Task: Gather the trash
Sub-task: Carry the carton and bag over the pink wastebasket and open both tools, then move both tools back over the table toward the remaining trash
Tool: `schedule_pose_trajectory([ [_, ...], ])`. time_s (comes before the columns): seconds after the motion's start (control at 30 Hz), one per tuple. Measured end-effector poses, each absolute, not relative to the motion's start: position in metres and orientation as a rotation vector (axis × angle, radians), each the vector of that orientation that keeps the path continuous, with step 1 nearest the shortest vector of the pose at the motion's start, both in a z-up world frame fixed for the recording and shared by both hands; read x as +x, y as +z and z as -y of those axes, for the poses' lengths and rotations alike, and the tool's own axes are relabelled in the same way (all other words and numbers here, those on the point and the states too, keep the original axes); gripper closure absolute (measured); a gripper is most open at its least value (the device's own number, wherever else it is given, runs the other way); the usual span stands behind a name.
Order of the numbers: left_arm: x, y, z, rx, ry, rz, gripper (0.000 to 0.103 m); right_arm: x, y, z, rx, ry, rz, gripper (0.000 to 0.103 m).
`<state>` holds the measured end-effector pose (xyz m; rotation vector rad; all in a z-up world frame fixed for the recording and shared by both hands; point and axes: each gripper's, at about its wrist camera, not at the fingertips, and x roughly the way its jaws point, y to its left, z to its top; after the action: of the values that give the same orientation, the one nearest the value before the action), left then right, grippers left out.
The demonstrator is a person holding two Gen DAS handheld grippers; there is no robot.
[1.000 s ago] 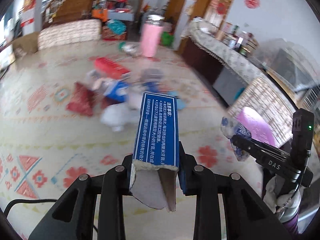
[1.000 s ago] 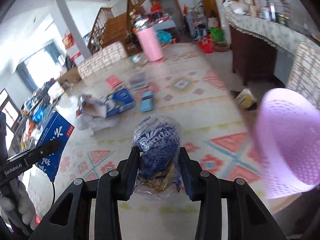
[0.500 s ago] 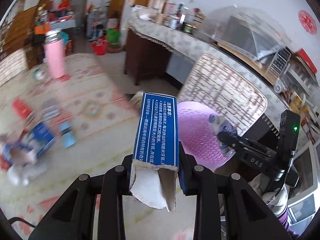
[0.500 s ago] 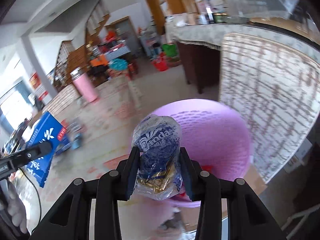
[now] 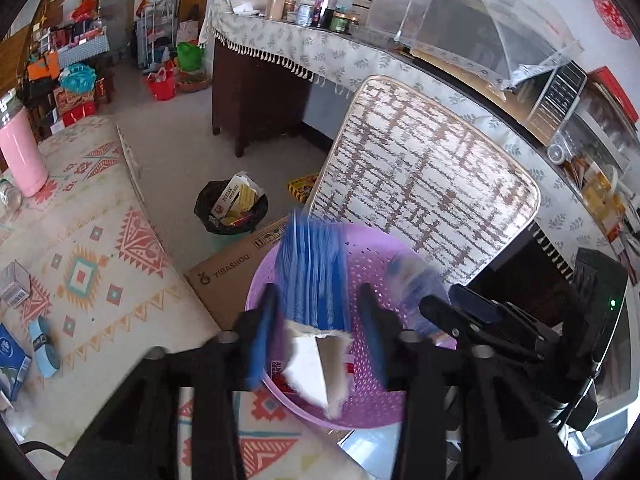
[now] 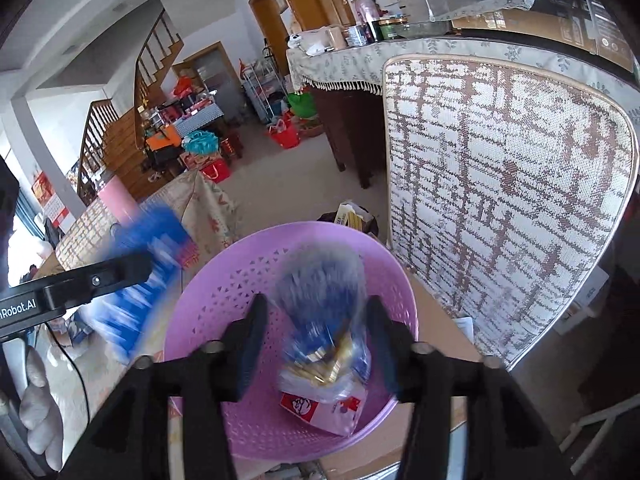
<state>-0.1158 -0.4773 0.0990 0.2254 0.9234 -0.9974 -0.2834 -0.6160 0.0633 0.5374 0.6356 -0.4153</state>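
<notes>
A purple perforated basket (image 5: 372,280) (image 6: 224,296) stands on a cardboard box beside a woven chair. My left gripper (image 5: 316,316) is over the basket with its jaws spread apart; the blue carton (image 5: 312,276) is blurred between them, touching neither pad. My right gripper (image 6: 316,320) is also over the basket with jaws spread; the blue snack bag (image 6: 324,304) is blurred between them, loose. A red and white wrapper (image 6: 316,408) lies in the basket. The left gripper and blue carton show at the left of the right wrist view (image 6: 136,280).
A black bin (image 5: 230,208) with yellow packets stands on the floor behind the cardboard box (image 5: 228,272). The woven chair back (image 5: 420,184) rises right of the basket. Loose trash (image 5: 16,344) lies on the patterned mat at left, with a pink flask (image 5: 20,148).
Both grippers swung from the mat to above the purple basket. Both jaws have opened, and the carton and the snack bag are blurred as they come free.
</notes>
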Motion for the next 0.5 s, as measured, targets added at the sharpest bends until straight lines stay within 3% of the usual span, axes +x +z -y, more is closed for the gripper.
schedule_pose_trajectory([
  [0.07,-0.113,0.100,0.474,0.221,-0.974,-0.898,0.044,-0.284,0.063,0.618,0.547,-0.425,-0.618,0.029],
  [0.23,-0.109,0.100,0.455,0.205,-0.949,-0.906,0.035,-0.283,0.063,0.618,0.545,-0.427,-0.612,0.028],
  [0.5,-0.121,0.099,0.404,0.208,-0.913,-0.902,0.034,-0.280,0.069,0.591,0.502,-0.404,-0.616,0.028],
])
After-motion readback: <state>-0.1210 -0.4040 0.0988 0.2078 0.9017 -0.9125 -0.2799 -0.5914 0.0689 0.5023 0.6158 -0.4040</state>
